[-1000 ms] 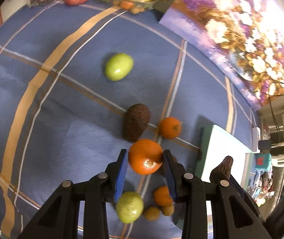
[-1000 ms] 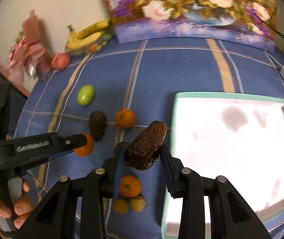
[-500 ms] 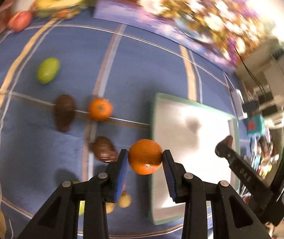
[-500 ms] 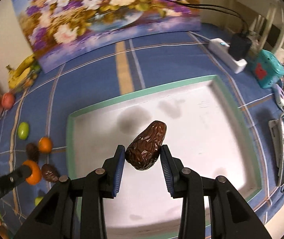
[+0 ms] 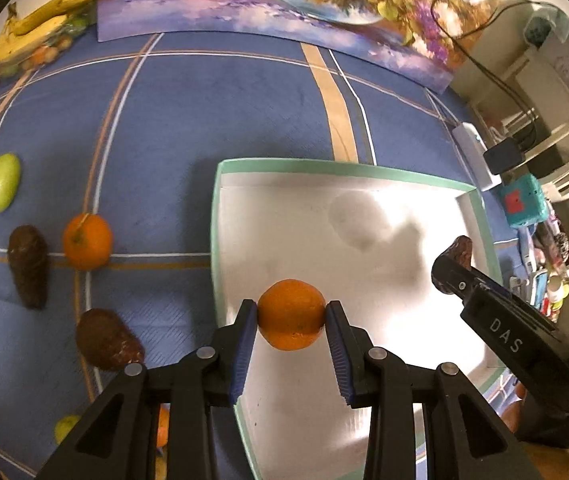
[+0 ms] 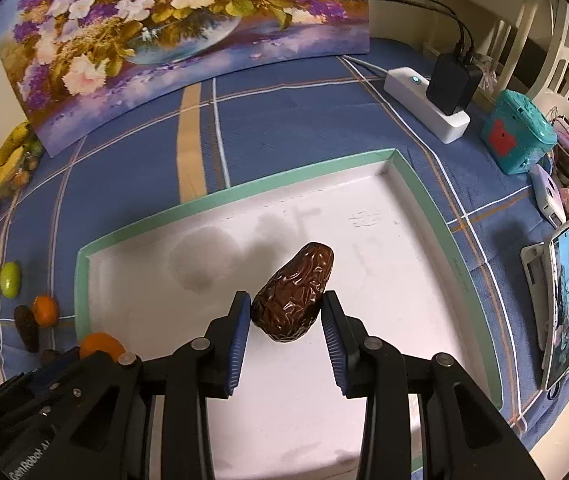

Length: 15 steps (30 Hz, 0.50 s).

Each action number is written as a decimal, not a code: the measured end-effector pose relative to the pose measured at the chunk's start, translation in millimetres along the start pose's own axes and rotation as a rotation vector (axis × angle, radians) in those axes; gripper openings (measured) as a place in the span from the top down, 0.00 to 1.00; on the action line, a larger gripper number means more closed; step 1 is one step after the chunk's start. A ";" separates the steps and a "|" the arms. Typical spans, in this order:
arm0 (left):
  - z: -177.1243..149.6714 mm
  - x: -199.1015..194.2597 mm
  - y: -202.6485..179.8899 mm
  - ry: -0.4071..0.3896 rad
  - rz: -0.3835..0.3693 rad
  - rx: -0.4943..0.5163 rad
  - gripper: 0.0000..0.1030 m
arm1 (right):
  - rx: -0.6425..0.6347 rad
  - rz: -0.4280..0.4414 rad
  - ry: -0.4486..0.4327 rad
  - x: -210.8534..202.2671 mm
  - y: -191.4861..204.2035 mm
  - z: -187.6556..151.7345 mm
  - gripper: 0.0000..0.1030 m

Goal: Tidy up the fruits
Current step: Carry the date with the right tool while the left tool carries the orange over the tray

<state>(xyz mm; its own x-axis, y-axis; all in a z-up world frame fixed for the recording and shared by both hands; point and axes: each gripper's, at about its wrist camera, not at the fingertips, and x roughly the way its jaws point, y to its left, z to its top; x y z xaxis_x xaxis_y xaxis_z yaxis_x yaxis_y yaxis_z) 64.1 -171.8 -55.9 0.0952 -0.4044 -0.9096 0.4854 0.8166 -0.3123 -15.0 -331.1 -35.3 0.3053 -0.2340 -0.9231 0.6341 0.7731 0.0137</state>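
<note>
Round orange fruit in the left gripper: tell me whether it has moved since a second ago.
Yes. The round orange fruit has travelled right, from over the blue cloth to above the white green-rimmed tray.

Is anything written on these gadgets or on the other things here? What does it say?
"DAS": white letters on the right gripper arm, left wrist view.
"GenRobot AI", partly cut off: on the left gripper body, right wrist view.
Phone screen: too small to read.

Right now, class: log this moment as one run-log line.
left hand-held gripper: shut on orange | right hand-held gripper: shut on date | both over tray | tray holds no fruit yet
</note>
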 end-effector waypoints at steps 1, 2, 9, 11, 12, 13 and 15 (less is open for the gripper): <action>0.5 3.6 -1.0 0.003 0.008 0.005 0.64 | 0.001 -0.001 0.004 1.7 -1.1 0.4 0.63; 0.7 5.3 -1.6 0.000 0.012 0.009 0.64 | 0.003 -0.004 0.008 3.9 -2.7 0.8 0.63; 4.6 7.8 -4.6 -0.007 0.030 0.033 0.63 | 0.020 -0.020 0.036 14.5 -11.8 1.0 0.63; 4.9 7.5 -4.6 -0.006 0.031 0.033 0.63 | 0.026 -0.021 0.048 16.9 -13.2 0.0 0.63; 5.0 7.6 -4.8 -0.005 0.031 0.033 0.63 | 0.026 -0.021 0.051 17.6 -13.3 -0.9 0.63; 5.1 7.7 -4.9 -0.005 0.032 0.034 0.63 | 0.026 -0.021 0.050 17.5 -13.2 -1.1 0.63; 5.5 7.9 -5.6 -0.002 0.033 0.034 0.63 | 0.026 -0.022 0.052 17.0 -13.3 -1.4 0.63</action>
<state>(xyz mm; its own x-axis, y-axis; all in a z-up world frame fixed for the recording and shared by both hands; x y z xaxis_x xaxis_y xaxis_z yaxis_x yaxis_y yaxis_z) 66.9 -181.8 -59.8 0.1133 -0.3782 -0.9188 0.5115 0.8150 -0.2724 -19.3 -344.5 -51.8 0.2541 -0.2195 -0.9419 0.6584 0.7527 0.0023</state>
